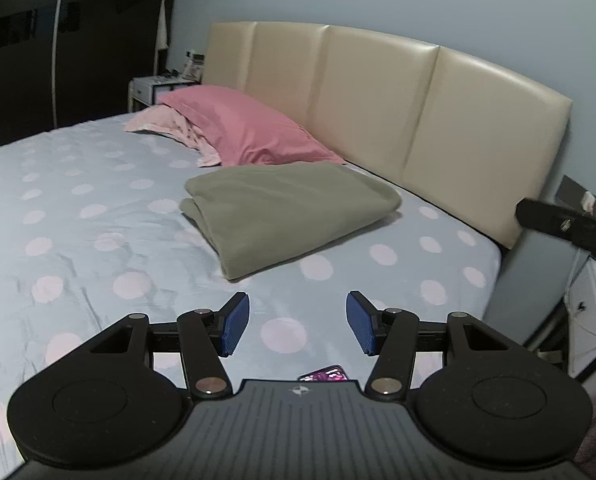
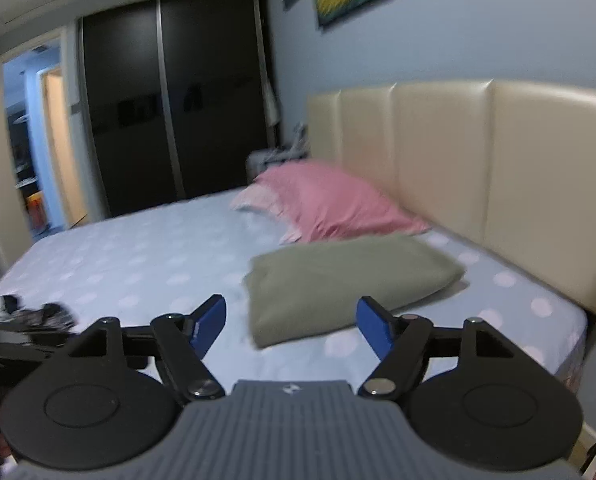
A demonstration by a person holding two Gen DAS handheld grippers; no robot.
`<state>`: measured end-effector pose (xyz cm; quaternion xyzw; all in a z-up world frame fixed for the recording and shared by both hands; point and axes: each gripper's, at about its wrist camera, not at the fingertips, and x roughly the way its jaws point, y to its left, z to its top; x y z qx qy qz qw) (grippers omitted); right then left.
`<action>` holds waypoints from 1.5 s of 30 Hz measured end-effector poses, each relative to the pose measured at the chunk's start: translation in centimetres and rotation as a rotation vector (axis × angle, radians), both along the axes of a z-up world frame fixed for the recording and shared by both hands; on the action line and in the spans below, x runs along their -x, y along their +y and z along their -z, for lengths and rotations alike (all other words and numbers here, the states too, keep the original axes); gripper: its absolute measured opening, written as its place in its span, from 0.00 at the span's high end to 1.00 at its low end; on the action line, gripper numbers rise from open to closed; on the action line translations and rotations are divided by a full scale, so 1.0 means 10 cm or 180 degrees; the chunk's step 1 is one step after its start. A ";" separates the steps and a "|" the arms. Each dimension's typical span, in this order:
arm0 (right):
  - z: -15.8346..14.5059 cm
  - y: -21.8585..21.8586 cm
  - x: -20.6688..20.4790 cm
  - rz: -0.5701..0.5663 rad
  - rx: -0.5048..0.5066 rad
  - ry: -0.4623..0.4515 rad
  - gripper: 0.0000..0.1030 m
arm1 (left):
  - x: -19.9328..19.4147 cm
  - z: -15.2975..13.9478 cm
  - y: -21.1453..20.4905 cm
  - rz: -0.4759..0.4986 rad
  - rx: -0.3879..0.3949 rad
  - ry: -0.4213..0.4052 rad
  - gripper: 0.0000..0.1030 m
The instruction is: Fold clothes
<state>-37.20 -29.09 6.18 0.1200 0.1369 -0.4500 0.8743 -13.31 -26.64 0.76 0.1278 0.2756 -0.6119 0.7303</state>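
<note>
Folded olive-green fleece garment (image 1: 290, 216): lies flat on the pale blue polka-dot bed sheet (image 1: 78, 208), near the cream padded headboard (image 1: 377, 92), just before the pink pillow (image 1: 242, 128). Left gripper (image 1: 298, 322): jaws apart, empty, short of the garment. Right gripper (image 2: 290, 328): jaws wide apart, empty. Judgement: fold looks complete; if tidying, pinch only the loose near corners and smooth the layers square.

Left wrist view: low over the bed (image 1: 98, 208), just short of the folded olive garment (image 1: 290, 216), facing the headboard (image 1: 377, 96) at a slant.
Right wrist view: a little higher and farther from the garment (image 2: 337, 284), blurred, facing the headboard (image 2: 497, 176) and the dark wardrobe (image 2: 170, 112) beyond it.
Shared: garment, pink pillow (image 1: 242, 128), headboard, dotted sheet.
</note>
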 end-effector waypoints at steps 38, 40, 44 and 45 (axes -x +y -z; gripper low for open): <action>1.35 0.05 -0.47 0.0559 -0.0096 -0.0106 0.10 | 0.19 0.84 -0.08 -0.0333 -0.0127 -0.0614 0.26; 1.35 0.04 -0.47 0.0593 -0.0089 -0.0138 0.10 | 0.18 0.84 -0.08 -0.0340 -0.0138 -0.0609 0.26; 1.35 0.04 -0.47 0.0615 -0.0083 -0.0200 0.10 | 0.15 0.85 -0.09 -0.0365 -0.0179 -0.0534 0.26; 1.35 0.04 -0.48 0.0606 -0.0087 -0.0204 0.10 | 0.15 0.85 -0.09 -0.0363 -0.0188 -0.0526 0.26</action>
